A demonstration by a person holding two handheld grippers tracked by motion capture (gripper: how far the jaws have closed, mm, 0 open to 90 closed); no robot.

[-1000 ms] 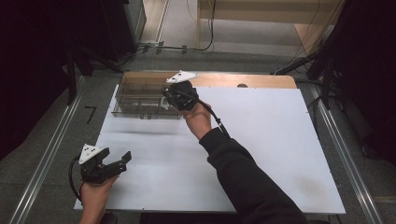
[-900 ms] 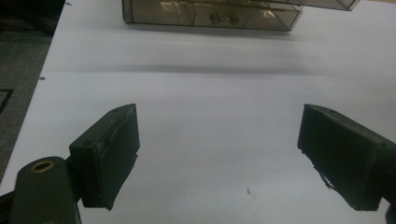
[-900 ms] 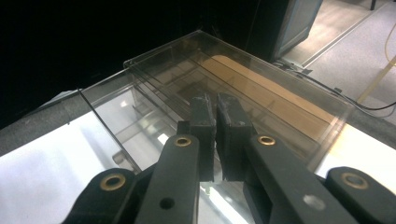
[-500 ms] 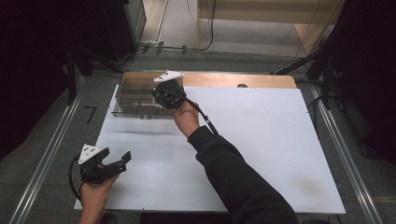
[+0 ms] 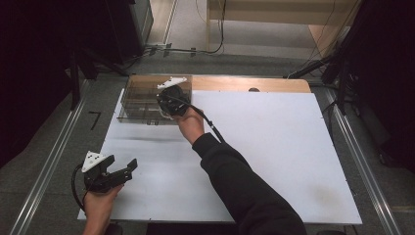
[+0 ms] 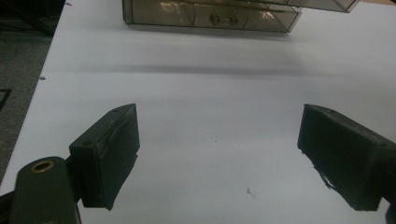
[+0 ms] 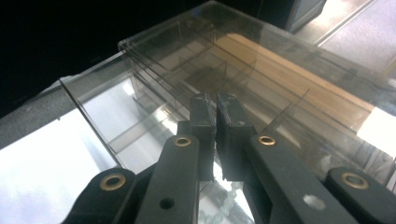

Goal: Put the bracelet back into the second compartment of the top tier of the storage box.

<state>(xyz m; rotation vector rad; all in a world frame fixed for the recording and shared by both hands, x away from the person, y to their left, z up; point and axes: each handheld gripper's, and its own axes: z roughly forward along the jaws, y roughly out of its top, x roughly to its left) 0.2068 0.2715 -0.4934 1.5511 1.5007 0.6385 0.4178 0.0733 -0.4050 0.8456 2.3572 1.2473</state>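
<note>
The right arm reaches from the bottom edge toward 11 o'clock, sleeve stretched across the white tabletop (image 5: 274, 142), and its right gripper (image 5: 165, 108) hangs over the clear plastic drawer box (image 5: 142, 100) at the tabletop's far left, about 11 o'clock from centre. The right gripper view shows its jaws clenched together with nothing between them, tips just above the box's top panel; whether they touch it is hard to tell. The left hand (image 5: 100, 208) rests at 7 o'clock near the front edge, its left gripper (image 5: 128, 169) aimed toward 2 o'clock. The left gripper view shows those jaws spread wide and released over bare tabletop, with the box's drawer fronts far ahead at 12 o'clock, its top cut off. The drawers' contents stay too murky to make out
</note>
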